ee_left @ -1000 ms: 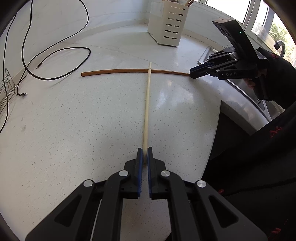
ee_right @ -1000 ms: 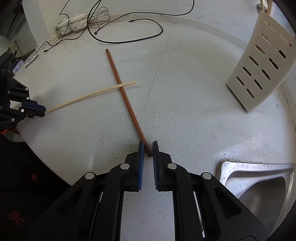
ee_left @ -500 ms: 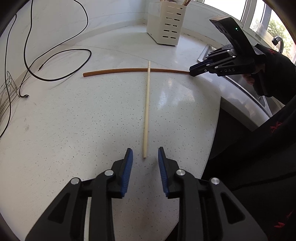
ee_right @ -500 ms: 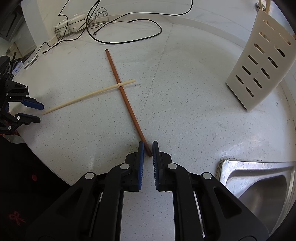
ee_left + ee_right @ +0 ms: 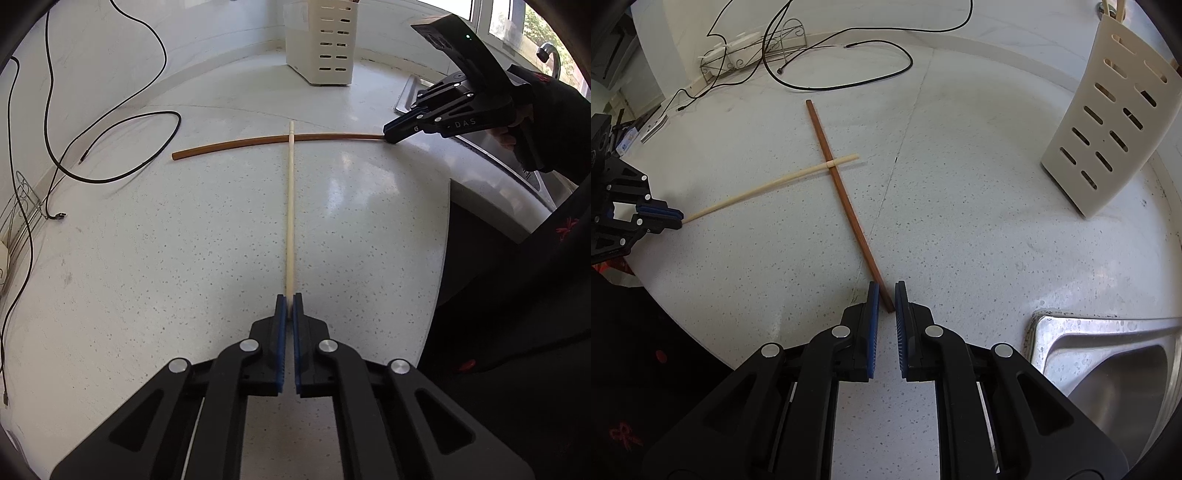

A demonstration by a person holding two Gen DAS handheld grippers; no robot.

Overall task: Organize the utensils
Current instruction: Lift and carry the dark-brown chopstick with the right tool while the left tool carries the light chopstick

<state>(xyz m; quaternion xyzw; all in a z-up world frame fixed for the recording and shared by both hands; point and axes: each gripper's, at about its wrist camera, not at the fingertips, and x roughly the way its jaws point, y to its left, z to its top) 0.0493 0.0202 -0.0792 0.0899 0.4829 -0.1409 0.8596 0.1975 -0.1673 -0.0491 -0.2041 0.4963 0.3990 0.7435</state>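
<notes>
Pale wood meets dark at the middle of the frame: the light chopstick [image 5: 290, 206] lies across the brown chopstick [image 5: 258, 141] on the speckled counter [image 5: 147, 258]. At bottom centre the left gripper [image 5: 290, 306] is clamped on the light stick's near end, while the right gripper [image 5: 886, 299] at its own bottom centre pinches the brown stick's tip. Both sticks appear ready to lift, so the pickup step seems in hand. Next likely calls for raising each clear and carrying them to the cream slotted holder [image 5: 320, 40] at upper centre.
</notes>
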